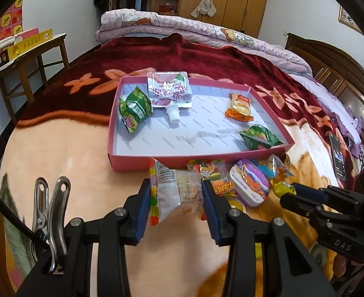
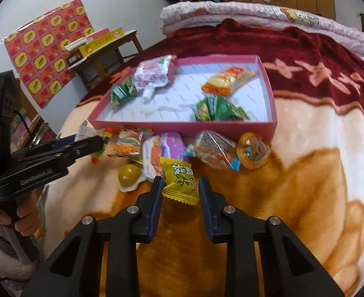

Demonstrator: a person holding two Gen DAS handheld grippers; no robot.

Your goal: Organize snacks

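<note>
Two grabs in hand, both to be lifted clear and carried forward into the pink box [image 1: 142, 167], which sits just ahead of both claws on the blanket [image 1: 65, 153]

Best done slowly: raise each packet straight up before moving, since loose snacks crowd the front wall of the box; clear that wall, then let go over a bare patch of the white floor, away from the green packets [image 1: 133, 109] and the spouted pouch [image 1: 169, 91] already inside

Left gripper [image 1: 177, 193]: narrowed onto a clear crinkly packet [image 1: 179, 190] with a striped edge, pads pressing both sides, packet bunched between them; looks a thin, slippery hold, so no jerking

Right gripper [image 2: 180, 188]: drawn in around a yellow sachet [image 2: 182, 178], which lies between the fingertips; left pad at its edge, right pad seemingly just short, so judged closed on it but not firmly proven

Just beyond the right claw, a purple tub [image 2: 157, 153] and a round amber sweet [image 2: 129, 173], best left undisturbed
</note>
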